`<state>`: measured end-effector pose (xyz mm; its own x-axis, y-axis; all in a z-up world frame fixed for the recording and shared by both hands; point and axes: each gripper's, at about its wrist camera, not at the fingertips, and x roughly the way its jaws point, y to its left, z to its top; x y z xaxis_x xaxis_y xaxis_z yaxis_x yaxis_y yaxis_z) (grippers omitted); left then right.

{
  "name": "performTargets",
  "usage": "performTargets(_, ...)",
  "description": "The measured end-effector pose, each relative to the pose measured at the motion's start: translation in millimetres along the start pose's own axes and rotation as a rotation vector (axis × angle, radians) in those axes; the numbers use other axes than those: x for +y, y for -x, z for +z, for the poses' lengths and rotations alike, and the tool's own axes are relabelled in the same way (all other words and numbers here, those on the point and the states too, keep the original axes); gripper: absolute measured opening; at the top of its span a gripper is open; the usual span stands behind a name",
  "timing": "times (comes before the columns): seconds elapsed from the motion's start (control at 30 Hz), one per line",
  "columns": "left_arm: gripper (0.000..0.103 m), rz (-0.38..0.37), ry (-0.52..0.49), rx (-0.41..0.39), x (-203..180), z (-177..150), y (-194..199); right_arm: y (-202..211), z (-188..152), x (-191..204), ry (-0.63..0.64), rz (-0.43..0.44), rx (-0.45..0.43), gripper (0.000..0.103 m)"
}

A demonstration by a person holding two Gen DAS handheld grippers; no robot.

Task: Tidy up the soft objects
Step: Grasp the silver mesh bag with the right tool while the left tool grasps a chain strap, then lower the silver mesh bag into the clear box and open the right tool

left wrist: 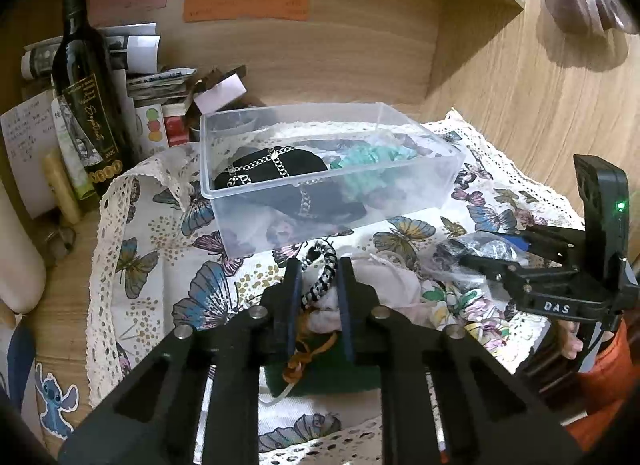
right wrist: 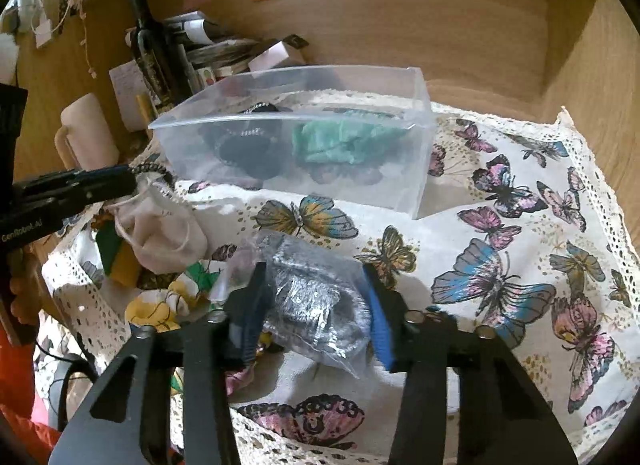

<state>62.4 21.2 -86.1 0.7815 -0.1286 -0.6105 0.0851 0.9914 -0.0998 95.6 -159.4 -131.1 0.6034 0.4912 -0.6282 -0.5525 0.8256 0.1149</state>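
Note:
A clear plastic box stands on the butterfly cloth and holds a black item with silver chains and a teal soft item. My left gripper is closed around a black-and-white braided band, above a pale drawstring pouch. My right gripper straddles a clear bag of silvery grey fabric, its pads against the bag's sides. A green and yellow item lies beside the pouch.
A dark wine bottle, stacked papers and small boxes crowd the back left. A cream mug stands left of the box. The butterfly cloth covers the desk; wooden walls enclose the back and right.

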Motion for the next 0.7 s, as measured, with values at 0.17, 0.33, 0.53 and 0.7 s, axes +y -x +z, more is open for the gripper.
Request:
performTargets(0.17, 0.006, 0.011, 0.007, -0.019, 4, 5, 8, 8, 6, 0, -0.001, -0.024, -0.034, 0.028)
performTargets(0.33, 0.006, 0.023, 0.017, -0.074, 8, 17, 21, 25, 18, 2, 0.013, -0.037, -0.098, 0.027)
performTargets(0.53, 0.006, 0.037, 0.004, -0.163, 8, 40, 39, 44, 42, 5, 0.021, -0.037, -0.199, 0.027)
performTargets(0.7, 0.006, 0.055, -0.015, -0.231, 6, 61, 49, 54, 65, 8, 0.019, -0.034, -0.281, 0.027)
